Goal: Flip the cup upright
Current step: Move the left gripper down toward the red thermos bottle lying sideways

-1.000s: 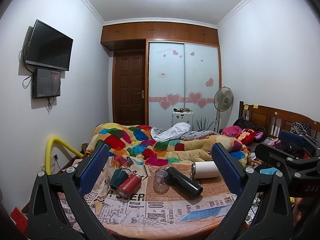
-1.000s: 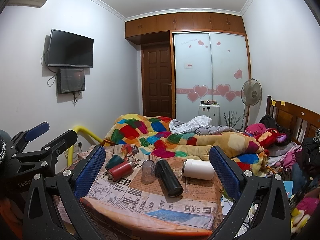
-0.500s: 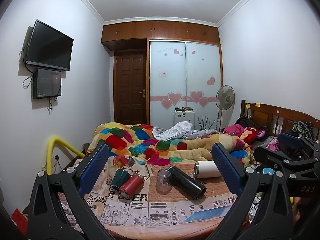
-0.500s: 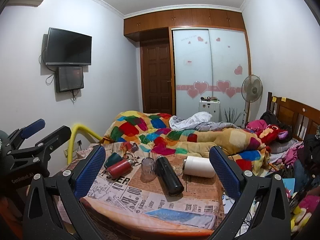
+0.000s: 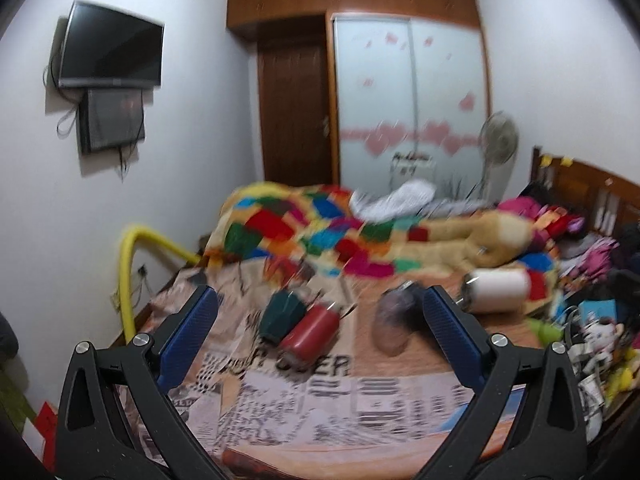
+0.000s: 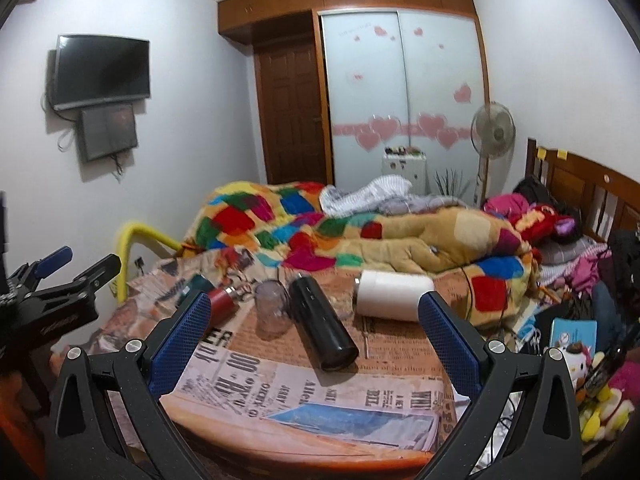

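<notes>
Several cups and flasks lie on a newspaper-covered table (image 6: pixel 304 380). A clear cup (image 6: pixel 272 309) stands upside down beside a black flask (image 6: pixel 322 322) lying on its side. A red flask (image 5: pixel 310 332), a dark green cup (image 5: pixel 282 312) and a white cup (image 6: pixel 394 295) also lie on their sides. My left gripper (image 5: pixel 320 334) is open, hovering short of the red flask and green cup. My right gripper (image 6: pixel 316 334) is open, above the table's near part, in front of the black flask. The left gripper also shows at the left of the right wrist view (image 6: pixel 76 266).
A bed with a colourful quilt (image 6: pixel 320 224) lies right behind the table. A yellow pipe (image 5: pixel 130 272) stands at the left wall. Toys and clutter (image 6: pixel 592 360) fill the right side. A TV (image 6: pixel 102 70) hangs on the left wall.
Both grippers have moved forward and down toward the table; the left one swung left, and its view is motion-blurred. Both stay open. The cups have not moved.
</notes>
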Motion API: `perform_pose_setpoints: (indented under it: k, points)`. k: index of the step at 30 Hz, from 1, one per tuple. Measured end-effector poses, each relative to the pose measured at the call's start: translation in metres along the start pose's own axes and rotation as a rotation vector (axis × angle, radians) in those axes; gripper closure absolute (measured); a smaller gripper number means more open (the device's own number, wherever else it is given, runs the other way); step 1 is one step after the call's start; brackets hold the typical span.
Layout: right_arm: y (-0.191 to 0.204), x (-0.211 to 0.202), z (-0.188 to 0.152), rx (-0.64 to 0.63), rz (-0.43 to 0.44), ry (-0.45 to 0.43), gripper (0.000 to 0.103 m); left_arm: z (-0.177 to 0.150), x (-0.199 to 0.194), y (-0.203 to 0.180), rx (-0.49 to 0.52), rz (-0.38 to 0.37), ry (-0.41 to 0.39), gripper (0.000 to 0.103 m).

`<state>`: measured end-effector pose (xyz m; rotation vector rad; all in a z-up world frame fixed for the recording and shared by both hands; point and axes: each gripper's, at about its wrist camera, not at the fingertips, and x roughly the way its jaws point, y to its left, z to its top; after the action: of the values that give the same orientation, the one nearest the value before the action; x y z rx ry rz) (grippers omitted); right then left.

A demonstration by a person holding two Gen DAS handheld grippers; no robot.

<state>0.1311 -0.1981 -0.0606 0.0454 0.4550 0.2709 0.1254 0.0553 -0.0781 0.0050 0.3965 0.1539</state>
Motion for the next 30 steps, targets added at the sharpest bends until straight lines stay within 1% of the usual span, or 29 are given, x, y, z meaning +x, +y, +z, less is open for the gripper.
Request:
perform_pose_setpoints:
  k: [2,3,5,7,8,11,13,16,20,21,24,26,28,30]
  points:
    - [-0.004,0.014,-0.005,0.010,0.000,0.034,0.000,-0.006,0.033,0.015,-0.018,0.000,0.059,0.000]
    - [-0.005,0.022,-0.007,0.012,0.002,0.055,0.000,-0.009,0.053,0.023,-0.025,-0.019,0.098,0.000]
    - [-0.006,0.034,-0.012,0.007,0.001,0.089,0.000,-0.018,0.083,0.034,-0.033,-0.031,0.154,0.001]
    - [-0.006,0.044,-0.015,-0.001,-0.007,0.113,0.000,-0.027,0.117,0.042,-0.029,-0.076,0.222,0.004]
    - [-0.006,0.050,-0.017,-0.007,-0.011,0.126,0.000,-0.031,0.129,0.045,-0.025,-0.094,0.249,0.006]
    - [-0.006,0.064,-0.022,-0.012,-0.012,0.160,0.000,-0.046,0.166,0.046,-0.014,-0.154,0.332,0.018]
    - [-0.005,0.073,-0.023,-0.012,-0.011,0.176,0.000,-0.058,0.187,0.046,0.002,-0.182,0.388,0.021]
    - [-0.004,0.084,-0.026,-0.015,-0.015,0.196,0.000,-0.071,0.205,0.042,0.016,-0.206,0.436,0.023]
    - [-0.001,0.092,-0.027,-0.030,-0.021,0.208,0.000,-0.083,0.222,0.044,-0.001,-0.253,0.486,0.035]
    - [-0.001,0.095,-0.026,-0.031,-0.021,0.209,0.000,-0.086,0.225,0.046,-0.008,-0.260,0.498,0.036]
    - [0.001,0.098,-0.026,-0.037,-0.019,0.212,0.000,-0.085,0.227,0.049,-0.016,-0.265,0.494,0.036]
    - [0.003,0.100,-0.027,-0.040,-0.018,0.214,0.000,-0.082,0.228,0.051,-0.032,-0.297,0.499,0.036]
    - [0.004,0.102,-0.028,-0.042,-0.016,0.217,0.000,-0.079,0.231,0.050,-0.043,-0.346,0.514,0.036]
    - [0.004,0.105,-0.029,-0.043,-0.014,0.220,0.000,-0.078,0.236,0.043,-0.031,-0.374,0.538,0.036]
